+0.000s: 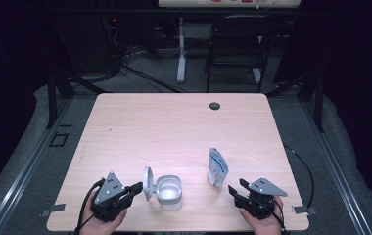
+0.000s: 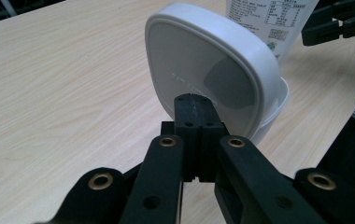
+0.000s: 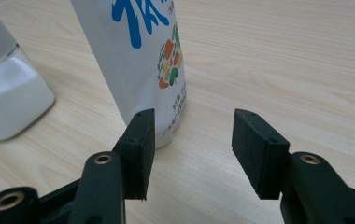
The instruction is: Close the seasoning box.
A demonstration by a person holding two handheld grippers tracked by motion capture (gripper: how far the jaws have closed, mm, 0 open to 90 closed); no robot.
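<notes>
Dark room, wooden table (image 1: 174, 127). Left gripper (image 1: 134, 188) jaws pressed together, against upright lid (image 2: 208, 70) of white tub (image 1: 169, 192). Right gripper (image 3: 192, 149) jaws spread, just short of standing pouch (image 3: 138, 51), mid-right. Pouch likely light, soft, tippable; grip low sides.

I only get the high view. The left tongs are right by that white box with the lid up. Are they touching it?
Observer: In the left gripper view the left tongs are shut, tips right at the raised lid; whether they pinch its edge, I cannot tell.
Operator: What's on the pouch by my other hand?
Observer: The pouch has big blue letters and a cluster of colourful fruit or vegetable pictures.
Operator: Have the right tongs grabbed it?
Observer: No. The right tongs are open, and the pouch stands just beyond their left pad.
</notes>
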